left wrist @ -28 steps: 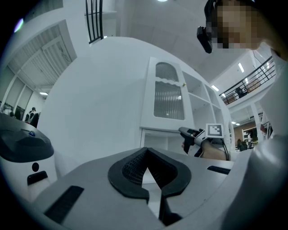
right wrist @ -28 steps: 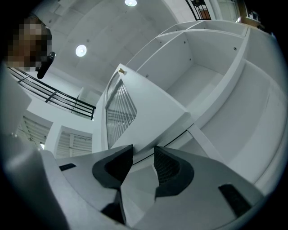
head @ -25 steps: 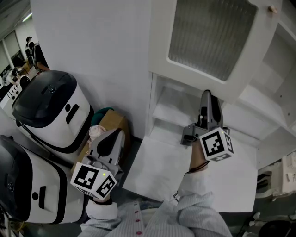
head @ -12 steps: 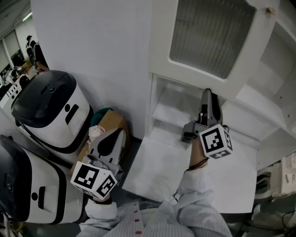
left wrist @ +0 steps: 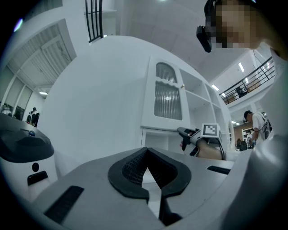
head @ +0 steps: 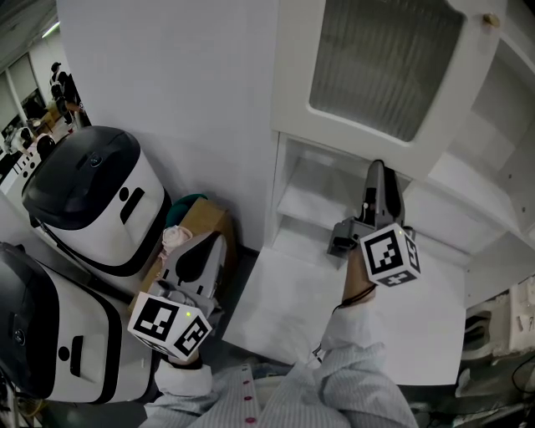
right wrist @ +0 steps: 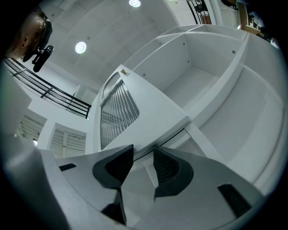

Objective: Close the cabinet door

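1. Your right gripper is released. Its fingers stand apart with only air between them, so nothing is gripped.
2. The cabinet door hangs swung open, and its lower edge runs straight across just beyond those tips. You're right under that edge and angled upward. Whether a tip actually touches the door, I can't tell.
3. You don't need to pinch here, as I read it. Lay the flat of one finger against the door's face and push, rather than poking with a tip that could skate off the ribbed glass panel.
4. Work out toward the small knob at the door's far upper corner. I judge that to be the free side, so a push nearer there should swing the door with the least effort. Stay on the white frame and off the glass.
5. Keep the push slow and follow the arc. Pull the fingers clear of the gap before the door meets the cabinet, or they could get trapped against the open shelves to the right of the door.
6. Below the door, the lower compartment is open too, and your right gripper is raised in front of it.
7. Your left gripper sits low, well left of and below the door. Its fingertips are clenched together on nothing. Leave it parked there.
8. Farther left of the door stand the white-and-black machines, well apart from the swing path.
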A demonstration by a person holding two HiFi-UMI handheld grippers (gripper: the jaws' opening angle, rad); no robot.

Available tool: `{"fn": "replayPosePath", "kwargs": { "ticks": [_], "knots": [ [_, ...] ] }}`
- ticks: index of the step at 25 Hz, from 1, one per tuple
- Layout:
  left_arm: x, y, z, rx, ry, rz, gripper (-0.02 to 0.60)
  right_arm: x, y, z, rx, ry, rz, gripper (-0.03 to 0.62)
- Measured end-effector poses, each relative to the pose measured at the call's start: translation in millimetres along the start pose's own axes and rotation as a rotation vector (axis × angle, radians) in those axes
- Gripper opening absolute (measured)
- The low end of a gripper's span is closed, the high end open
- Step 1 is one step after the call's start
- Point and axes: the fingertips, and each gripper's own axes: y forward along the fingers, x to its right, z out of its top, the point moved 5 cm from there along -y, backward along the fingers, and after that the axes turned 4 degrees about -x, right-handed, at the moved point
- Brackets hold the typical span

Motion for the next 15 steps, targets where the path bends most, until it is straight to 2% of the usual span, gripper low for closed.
{"fn": "replayPosePath", "kwargs": {
  "ticks": [5,11,15],
  "knots": [
    [-1,-2,3,0.006,0.003,0.008,0.009,2,2,-1,-0.033,0.020,-0.003,0.124],
    [4,1,10,0.015,0.018,0.000,0.009,-1,-8,-2,-0.066,-0.062,-0.002,0.124],
    [10,10,13,0.014,0.026,-0.030,0.009,-13,-24,-5,-0.102,-0.116,0.042,0.123]
  ]
}}
